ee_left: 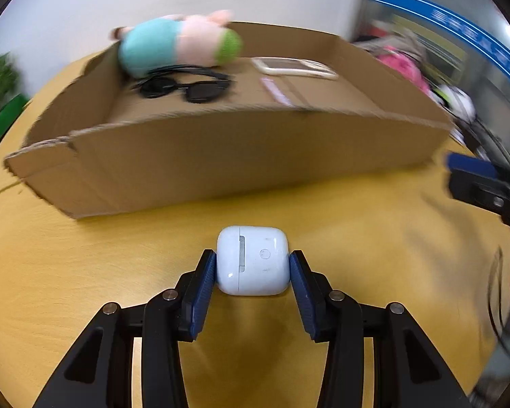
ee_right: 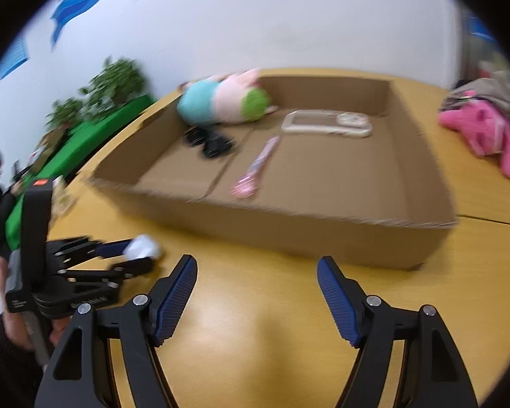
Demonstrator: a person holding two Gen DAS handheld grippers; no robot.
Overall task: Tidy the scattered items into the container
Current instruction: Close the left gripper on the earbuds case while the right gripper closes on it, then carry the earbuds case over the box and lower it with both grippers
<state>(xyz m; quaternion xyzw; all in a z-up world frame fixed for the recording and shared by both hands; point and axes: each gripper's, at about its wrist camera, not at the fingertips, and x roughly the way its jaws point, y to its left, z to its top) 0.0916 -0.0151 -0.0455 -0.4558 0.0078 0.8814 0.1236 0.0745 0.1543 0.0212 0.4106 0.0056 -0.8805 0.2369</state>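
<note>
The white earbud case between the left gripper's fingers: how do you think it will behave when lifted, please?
The earbud case looks glossy with rounded corners, so it may slip or twist between the left gripper pads. It seems a rigid shell, unlikely to deform. Small as it is, it is probably light; its hinged lid could pop open if squeezed across the seam.

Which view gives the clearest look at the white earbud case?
The left wrist view: the earbud case sits sharp and central on the table between the left claw pads. The right wrist view shows it only as a small blurred white shape at that claw's tips.
</note>
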